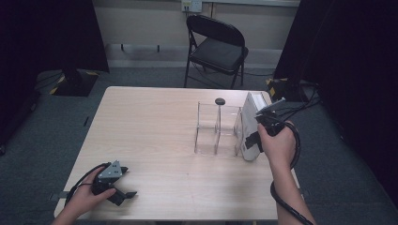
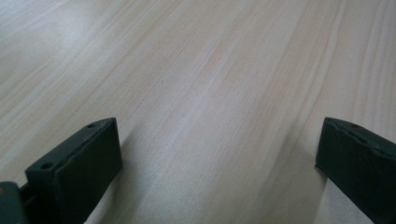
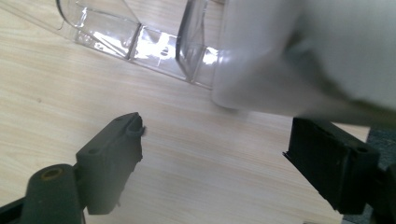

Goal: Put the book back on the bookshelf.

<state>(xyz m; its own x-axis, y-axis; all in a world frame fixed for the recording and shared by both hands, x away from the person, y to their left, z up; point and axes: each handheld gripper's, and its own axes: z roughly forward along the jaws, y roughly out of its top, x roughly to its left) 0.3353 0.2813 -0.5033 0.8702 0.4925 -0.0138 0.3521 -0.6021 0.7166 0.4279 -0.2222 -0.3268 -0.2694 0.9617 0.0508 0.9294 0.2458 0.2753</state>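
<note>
Open right gripper (image 3: 212,158) beside a smooth, possibly plastic white box (image 1: 250,125)

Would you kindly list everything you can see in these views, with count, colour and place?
white box: one, white, upright at the table's right side, against the clear organizer
clear organizer: one, transparent, with dividers, right of the table's centre
small round thing: one, dark, at the organizer's far edge
table: one, light wood, centre
folding chair: one, black, beyond the table
wall socket: one, pale, on the far wall
left gripper: one, black, open, low over bare table, near left
right gripper: one, black, open, beside the white box
</note>
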